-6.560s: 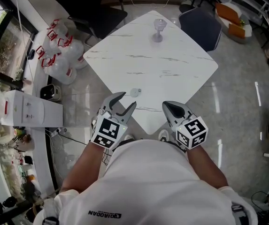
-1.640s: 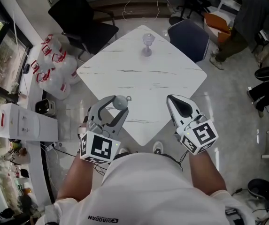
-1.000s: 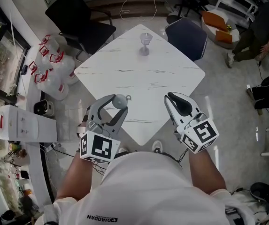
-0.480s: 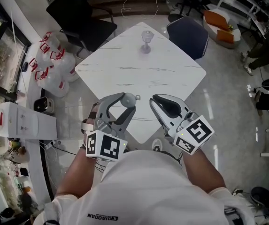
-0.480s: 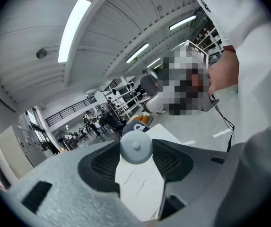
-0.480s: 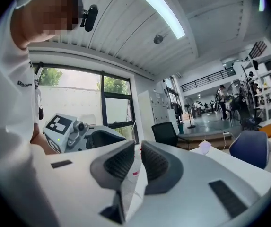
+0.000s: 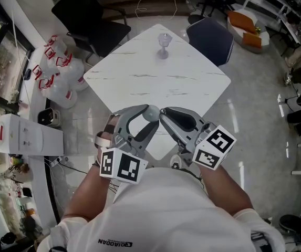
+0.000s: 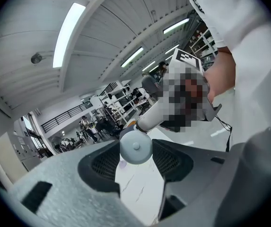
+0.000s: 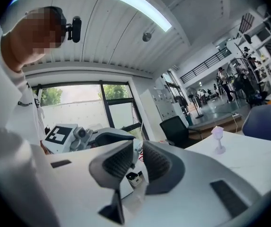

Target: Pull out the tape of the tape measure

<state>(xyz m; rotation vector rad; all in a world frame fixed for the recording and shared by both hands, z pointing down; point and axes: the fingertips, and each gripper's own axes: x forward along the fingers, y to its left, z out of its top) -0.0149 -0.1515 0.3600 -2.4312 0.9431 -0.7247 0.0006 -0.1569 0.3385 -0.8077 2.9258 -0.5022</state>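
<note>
a small round pale-grey tape measure (image 7: pixel 151 112) is held above the near corner of a white, marble-veined square desk (image 7: pixel 155 75), lifted clear of the top. it is pinched between the fingers of the left gripper (image 7: pixel 151 117); in the left gripper view the disc (image 8: pixel 135 146) is seen clamped by its edges between the two dark ribbed pads, with its flat face and a small centre stud turned toward the camera. the right gripper (image 7: pixel 164 119) is brought in over the same near corner of the desk, and its tip is placed just beside the tape measure on the side away from the left gripper. in the right gripper view its fingers (image 9: pixel 121 161) are seen drawn close with a narrow gap left between them; a pale sliver of the tape measure is shown at the far end of that gap, but whether it is touched by the pads cannot be told. no pulled-out length of tape can be made out. a clear stemmed glass (image 7: pixel 164 45) is stood upright near the far corner of the desk, well apart from both grippers. a black chair (image 7: pixel 95 14) is set beyond the far left edge of the desk and a dark blue chair (image 7: pixel 211 35) beyond the far right edge.
</note>
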